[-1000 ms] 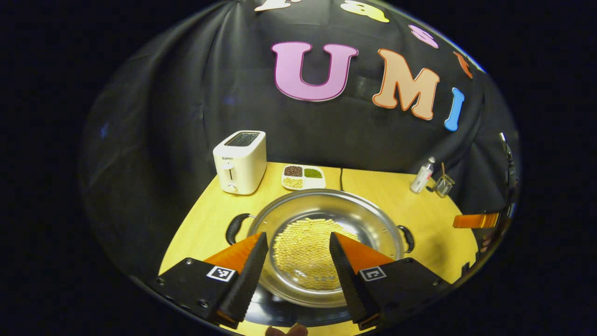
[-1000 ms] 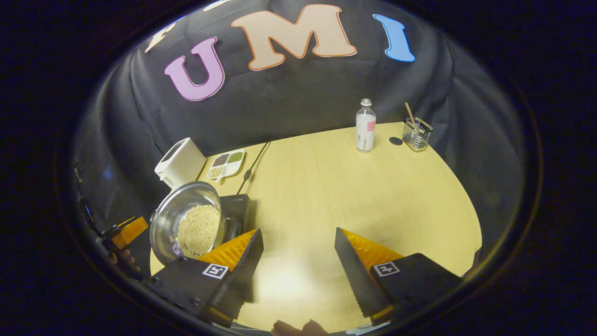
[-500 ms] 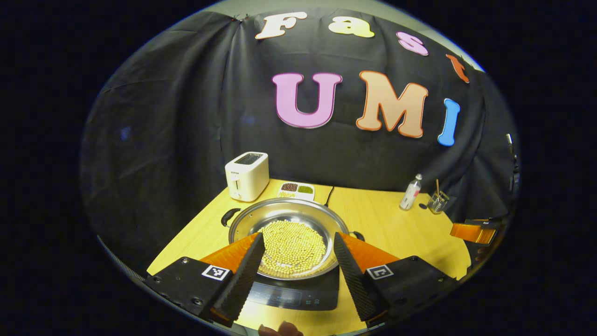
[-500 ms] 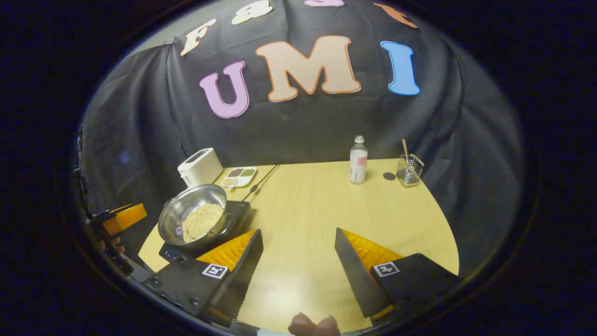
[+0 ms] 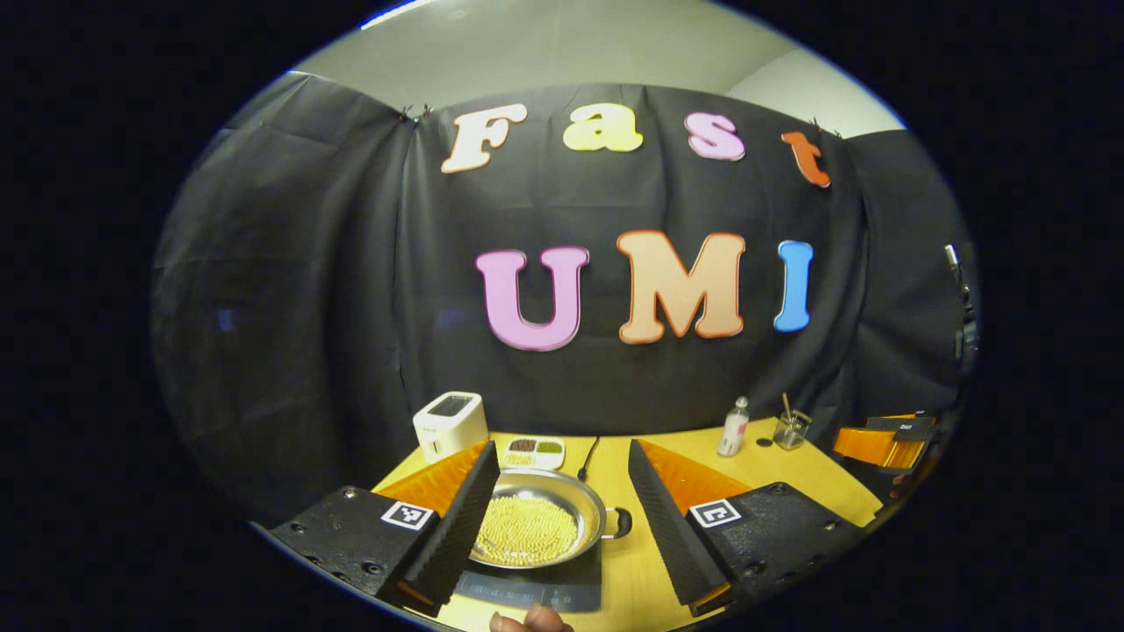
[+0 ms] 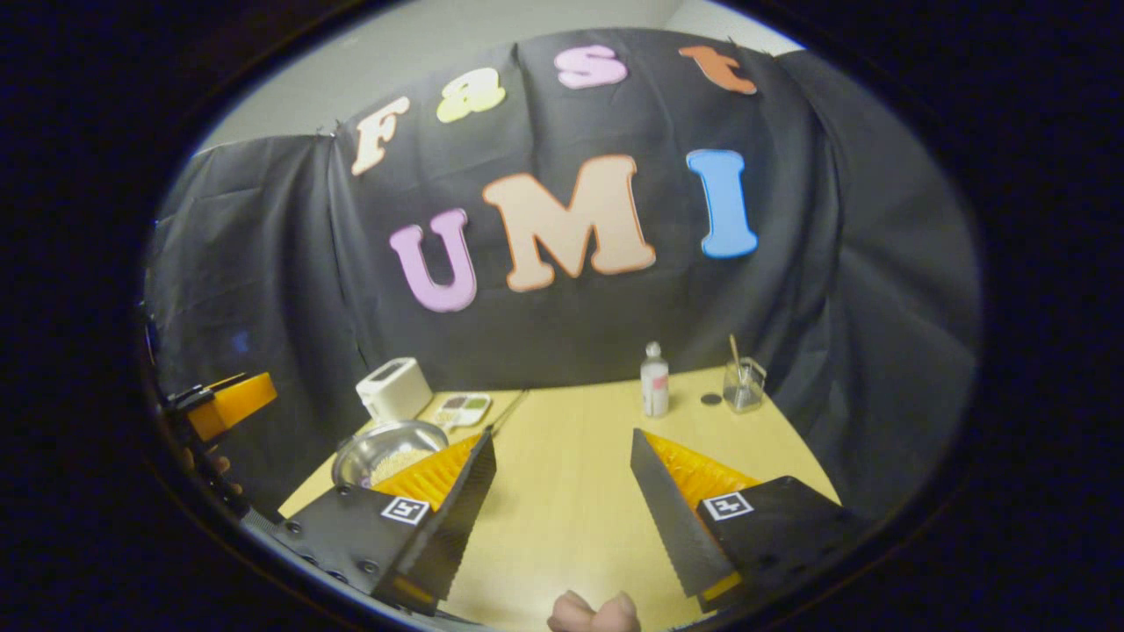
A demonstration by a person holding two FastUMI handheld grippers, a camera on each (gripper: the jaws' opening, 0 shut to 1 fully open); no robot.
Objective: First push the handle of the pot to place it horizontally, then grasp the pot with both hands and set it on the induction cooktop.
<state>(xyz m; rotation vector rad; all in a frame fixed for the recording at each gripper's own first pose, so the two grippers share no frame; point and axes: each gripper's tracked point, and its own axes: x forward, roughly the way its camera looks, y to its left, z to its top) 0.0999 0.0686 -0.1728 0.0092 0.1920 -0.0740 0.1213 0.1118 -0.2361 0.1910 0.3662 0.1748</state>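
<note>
— So where is the shiny round steel pot [image 5: 536, 525] of yellow beans?
— It sits on the flat black induction cooktop [image 5: 544, 586] at the near left of the yellow wooden bench [image 6: 580, 474], a side handle [image 5: 620, 522] pointing right.
— And the hand-held grippers?
— Left hand-held gripper [image 5: 556, 513] is spread wide, empty, above the pot. Right hand-held gripper [image 6: 562, 496] is also wide, over bare bench.
</note>
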